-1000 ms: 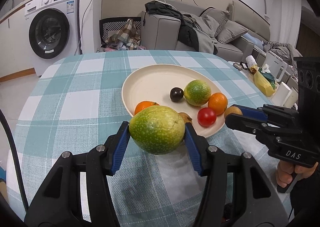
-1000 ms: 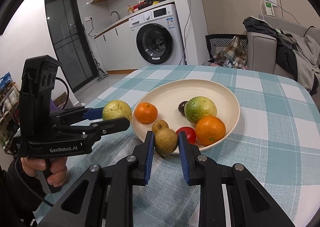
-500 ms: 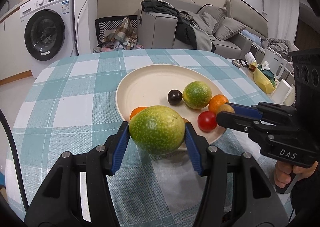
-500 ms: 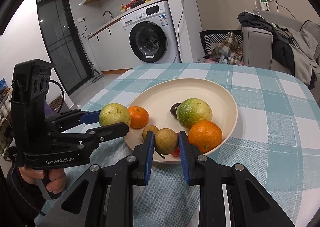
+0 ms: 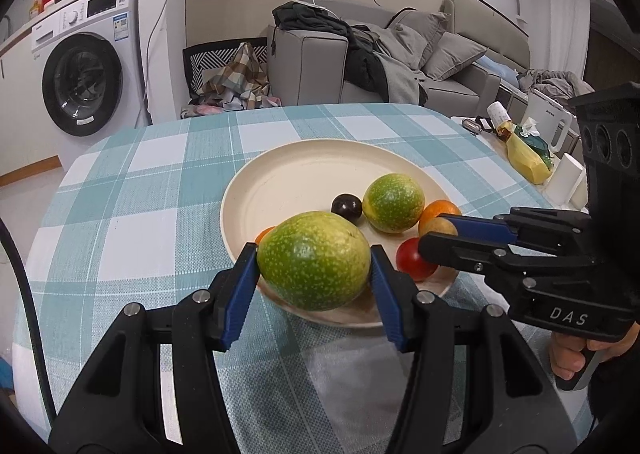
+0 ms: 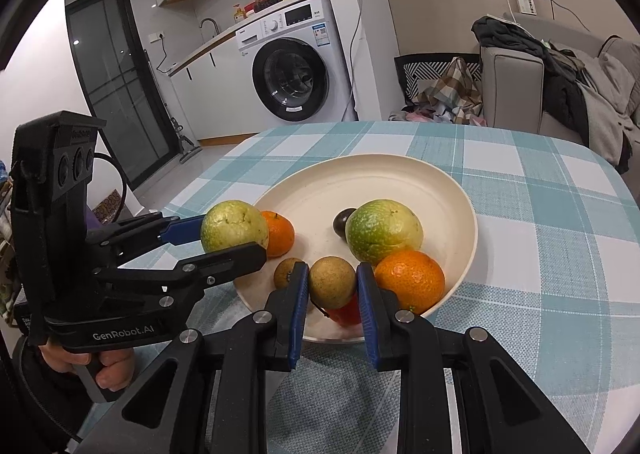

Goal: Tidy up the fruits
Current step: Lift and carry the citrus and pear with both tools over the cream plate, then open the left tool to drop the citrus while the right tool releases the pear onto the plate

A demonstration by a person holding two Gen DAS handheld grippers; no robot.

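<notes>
A cream plate lies on the checked tablecloth. In it are a green citrus, a dark plum, an orange, a tangerine, a tomato and a small brown fruit. My left gripper is shut on a large green fruit above the plate's near rim. My right gripper is shut on a small brown fruit over the plate's near edge.
The round table has its edge close on the left and far side. A yellow bag and white containers stand beside the table at the right. A washing machine and a sofa are beyond.
Both grippers have moved forward with their fruit, from in front of the plate to over its near rim. The grips have not changed.
</notes>
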